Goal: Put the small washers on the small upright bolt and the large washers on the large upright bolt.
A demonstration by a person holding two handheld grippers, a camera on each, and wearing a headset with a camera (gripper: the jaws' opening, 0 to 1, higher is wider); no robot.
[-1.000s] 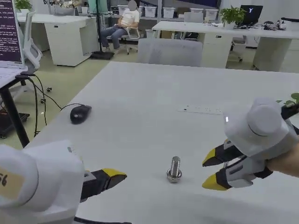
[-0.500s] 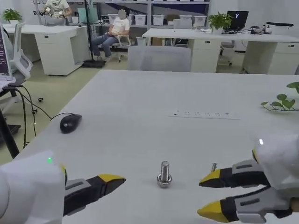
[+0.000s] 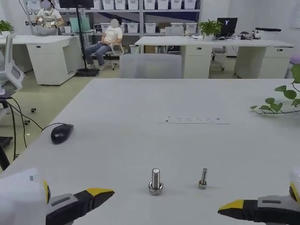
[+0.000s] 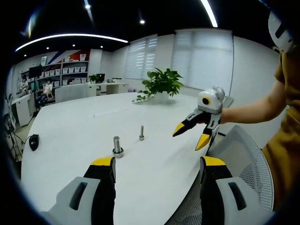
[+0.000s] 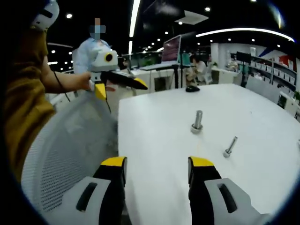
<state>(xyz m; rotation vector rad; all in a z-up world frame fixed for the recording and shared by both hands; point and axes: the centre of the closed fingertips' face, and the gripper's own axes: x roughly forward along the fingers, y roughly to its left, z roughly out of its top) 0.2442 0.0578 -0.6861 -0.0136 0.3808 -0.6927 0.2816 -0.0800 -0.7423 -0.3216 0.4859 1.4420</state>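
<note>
Well behind large bolt, Y-marked monitor

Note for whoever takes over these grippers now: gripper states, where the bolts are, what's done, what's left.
Left gripper: open, empty, at the near edge of the table.
Right gripper: open, empty.
Large bolt and small bolt stand upright side by side on the table, clear of both grippers.
Done: each bolt has a wider ring at its base; washers or not, too small to tell.
Left: check both, add any remaining washers.
</note>
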